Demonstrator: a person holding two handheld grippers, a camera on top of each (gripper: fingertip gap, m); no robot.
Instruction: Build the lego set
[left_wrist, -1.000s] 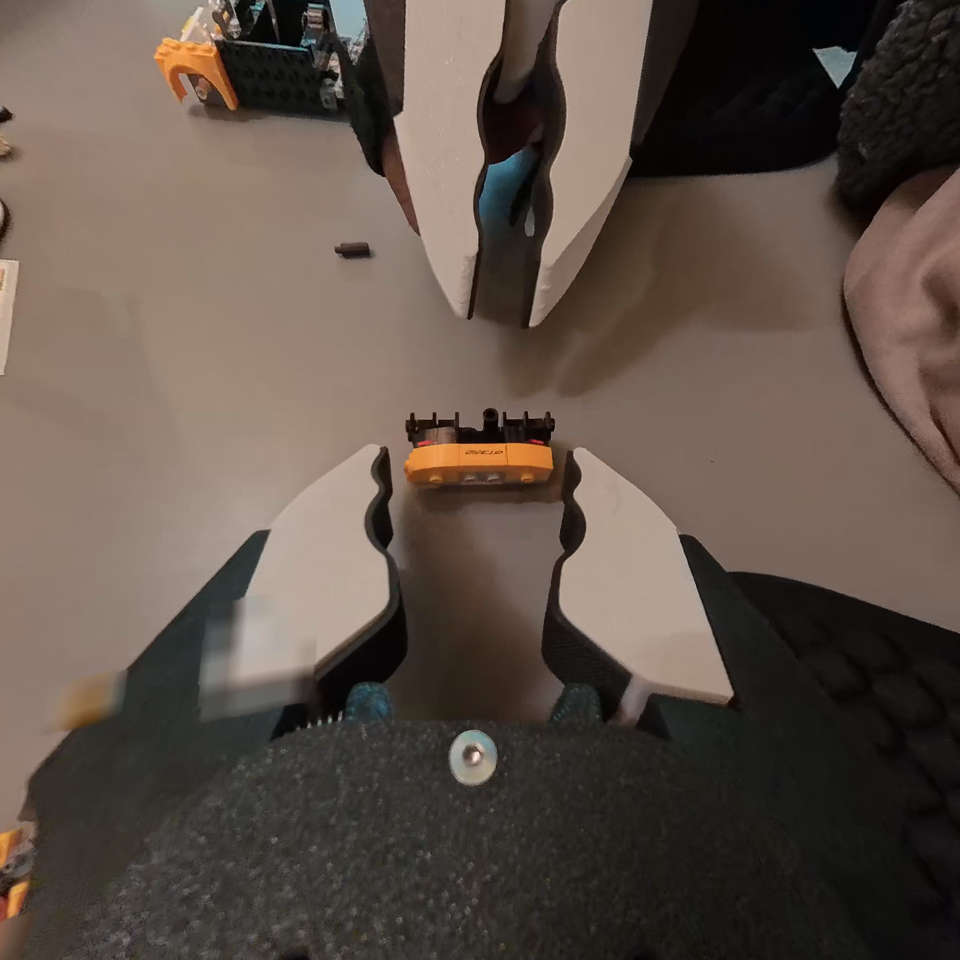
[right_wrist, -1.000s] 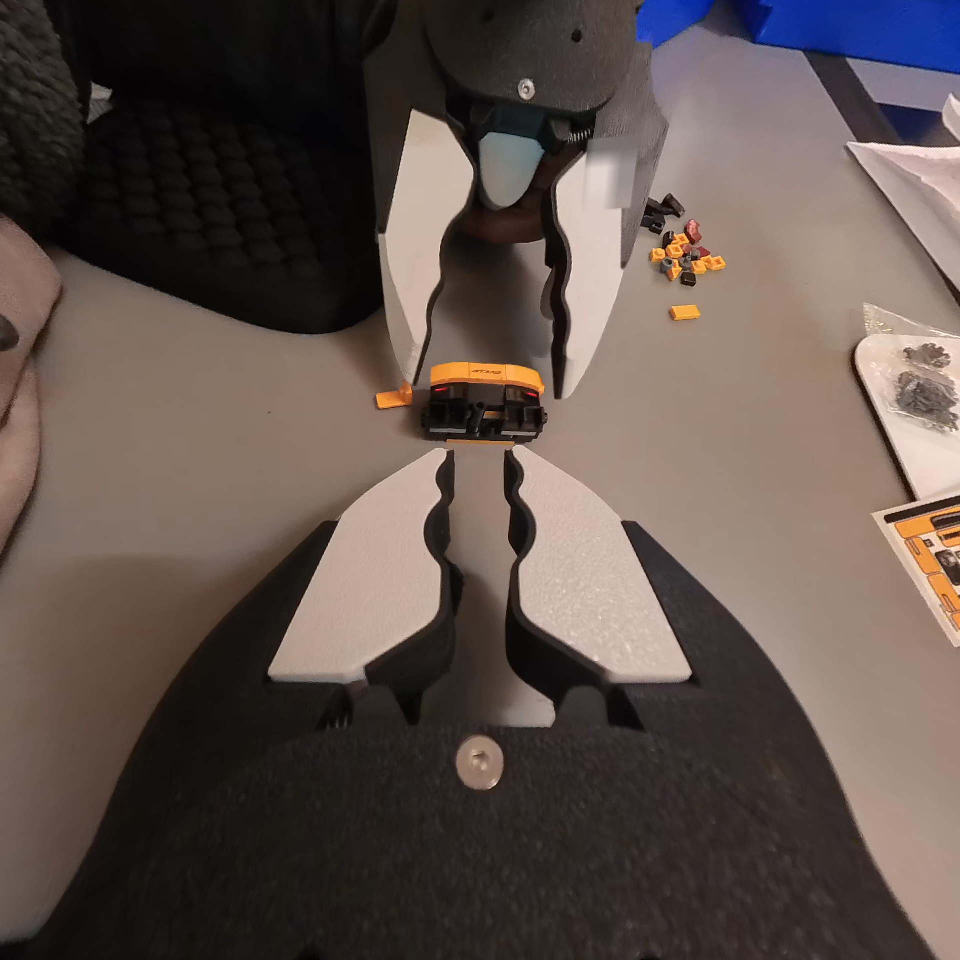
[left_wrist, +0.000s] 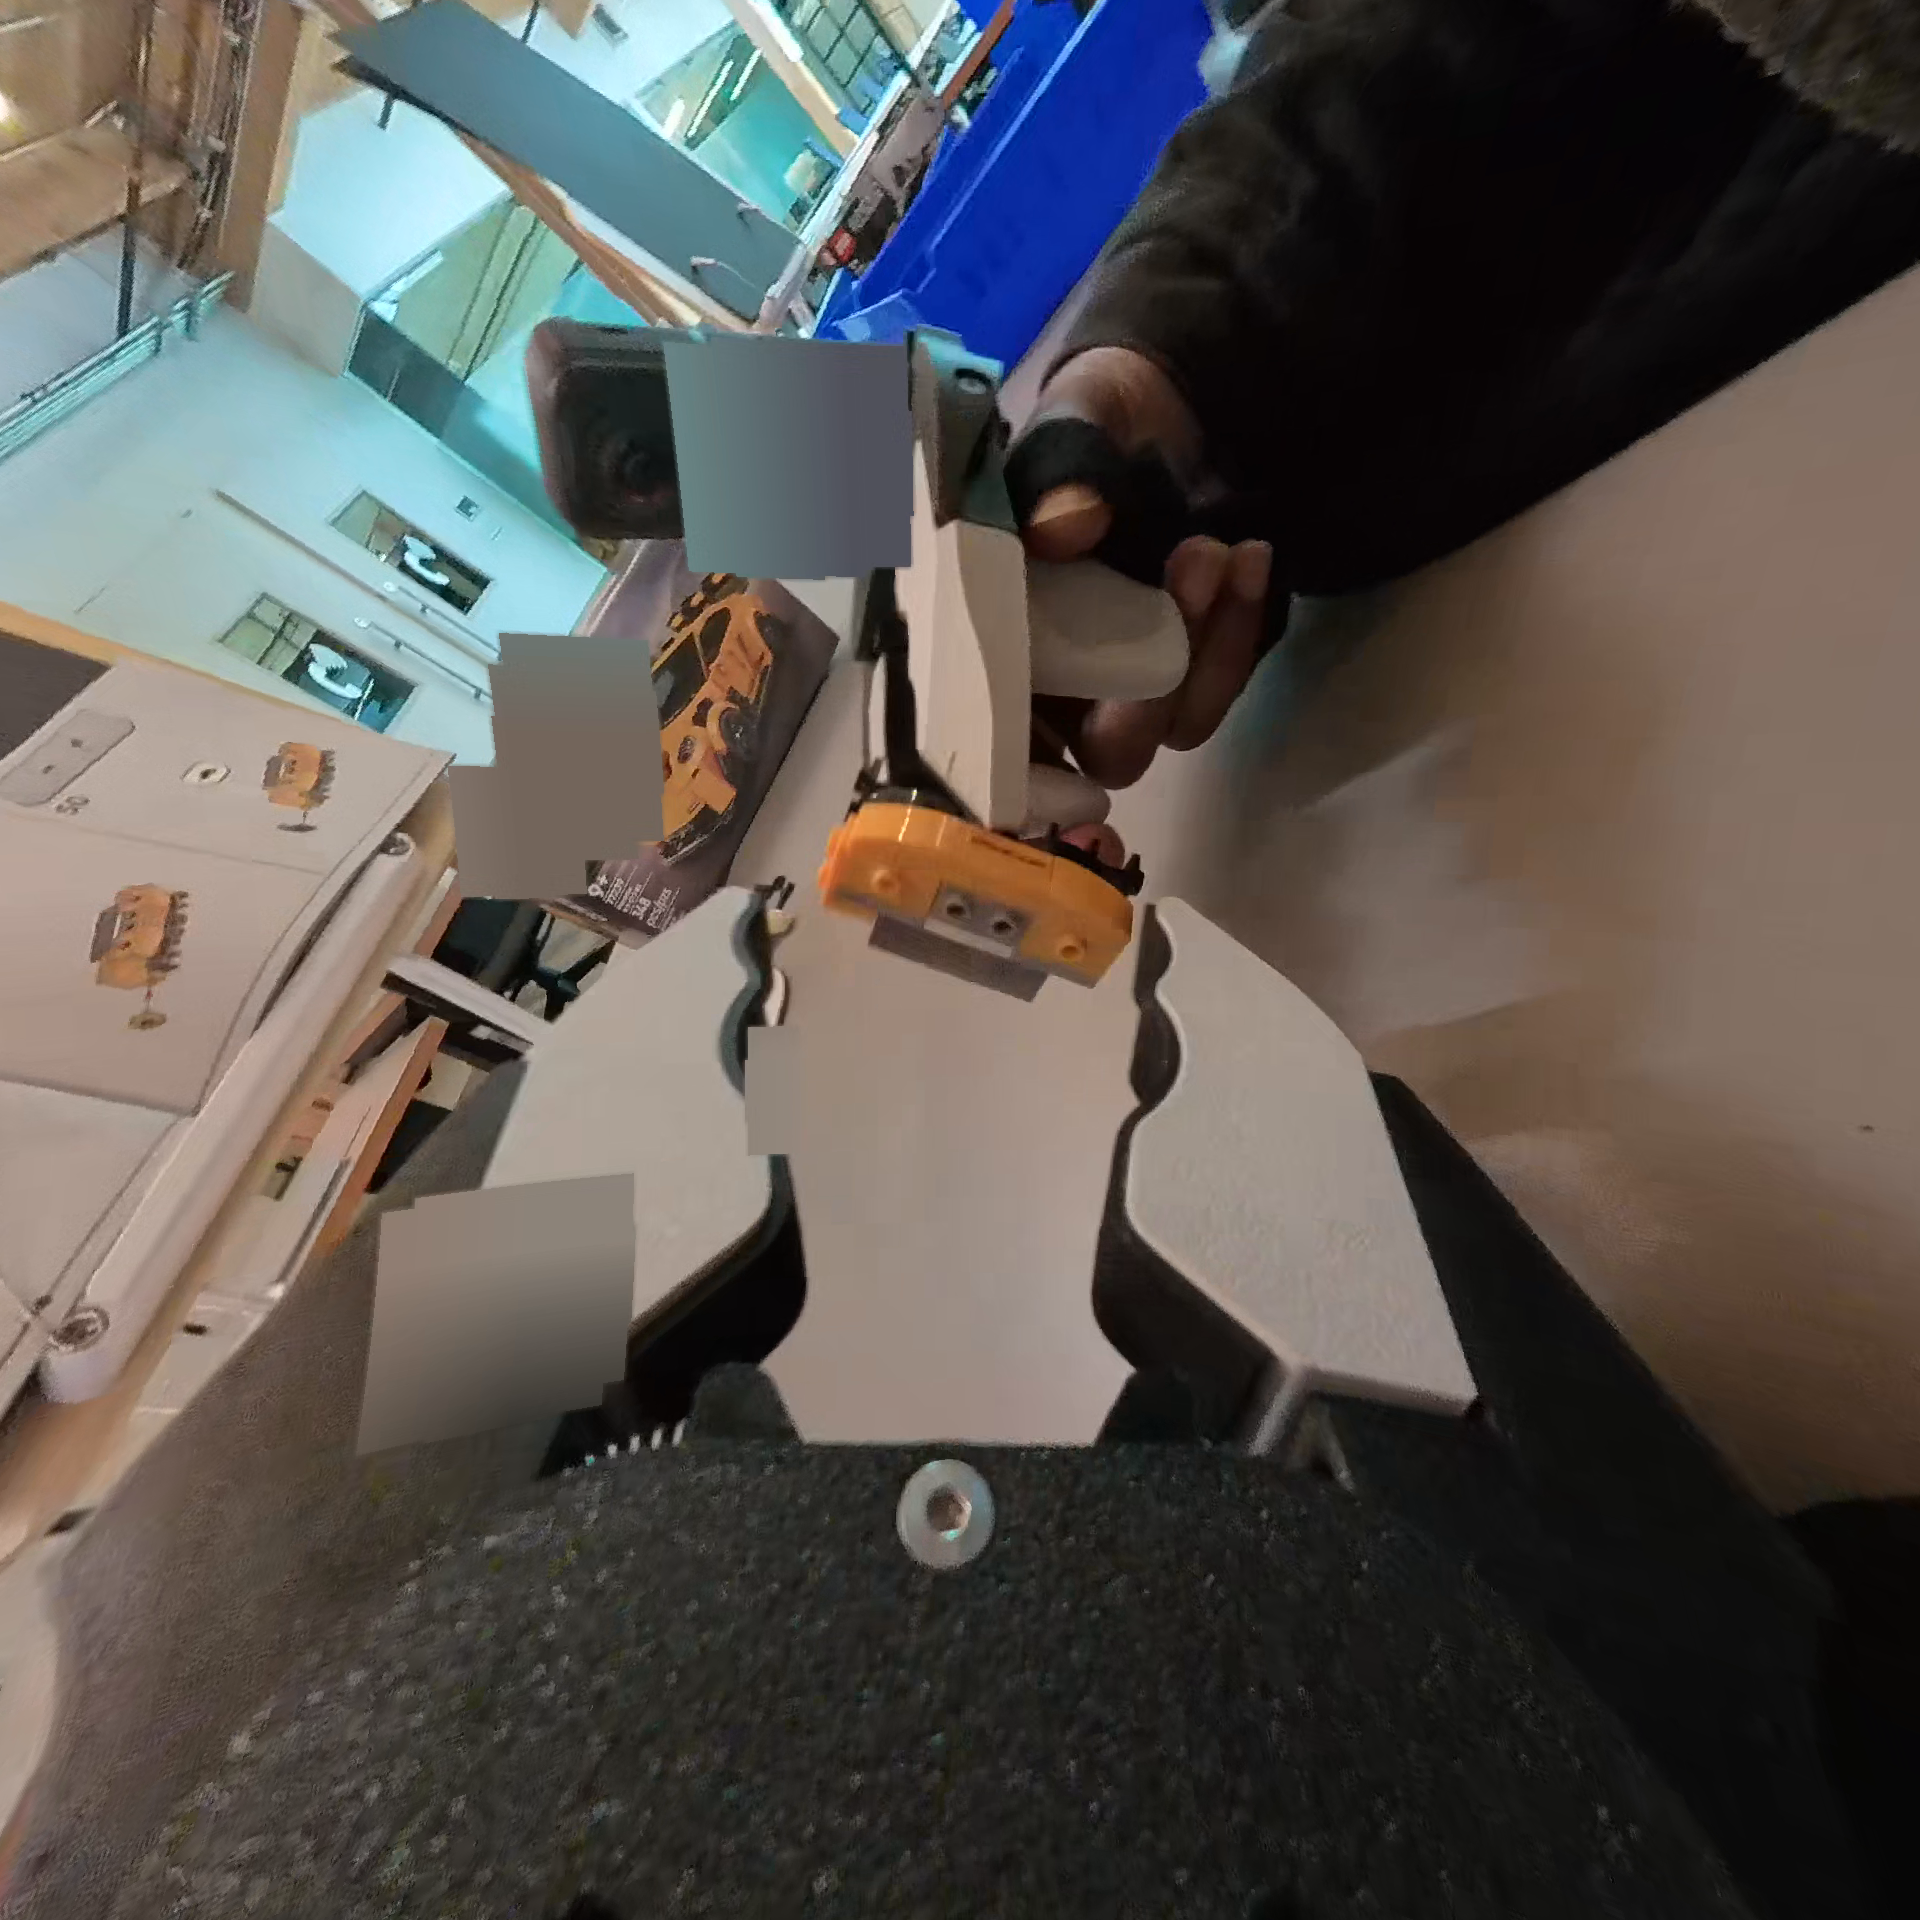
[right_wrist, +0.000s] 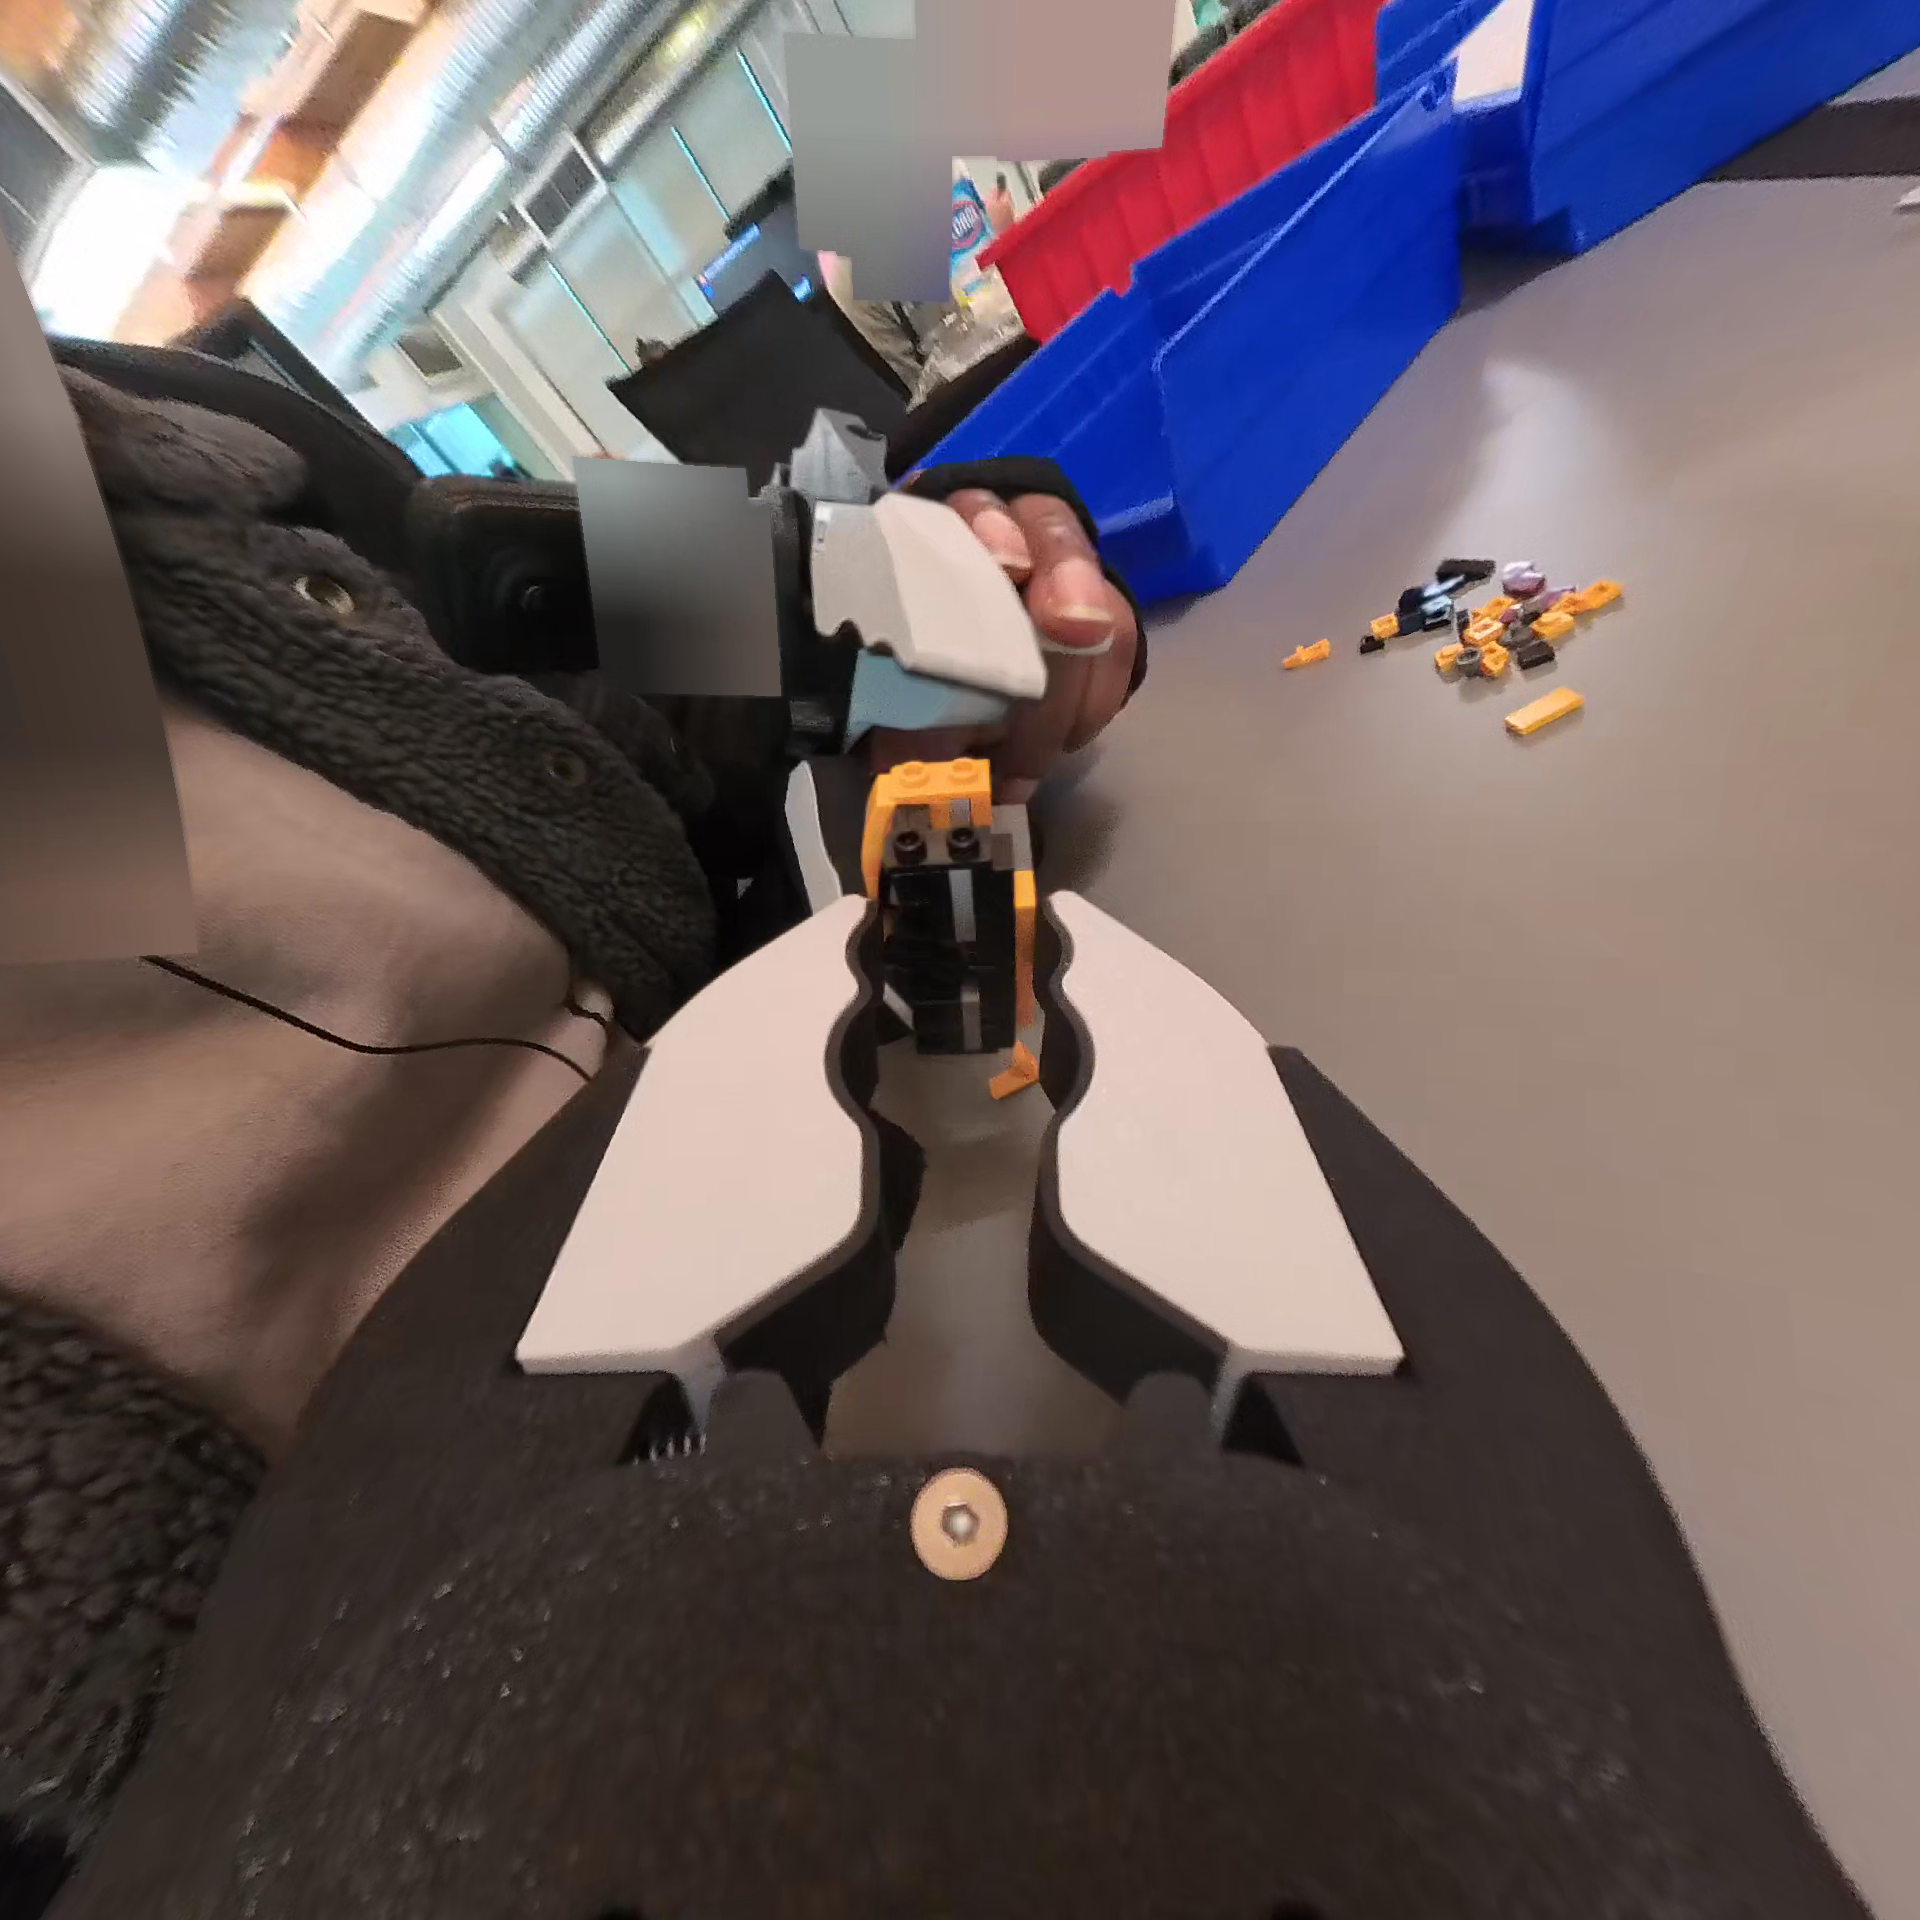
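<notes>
The right gripper (right_wrist: 956, 935) squeezes the orange and black lego piece (right_wrist: 951, 914) and holds it up above the grey table (right_wrist: 1558, 1039). The left gripper (left_wrist: 961, 935) waits wide apart just beside the piece. Loose small bricks (right_wrist: 1496, 634) lie near blue bins (right_wrist: 1299, 343).

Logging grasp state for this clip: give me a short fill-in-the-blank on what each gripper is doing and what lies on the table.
1. The right gripper is shut on a black and ___ lego piece.
2. The left gripper faces that piece with its jaws ___.
3. The loose bricks on the table lie nearest the ___ bins.

Missing words: orange; open; blue
</notes>
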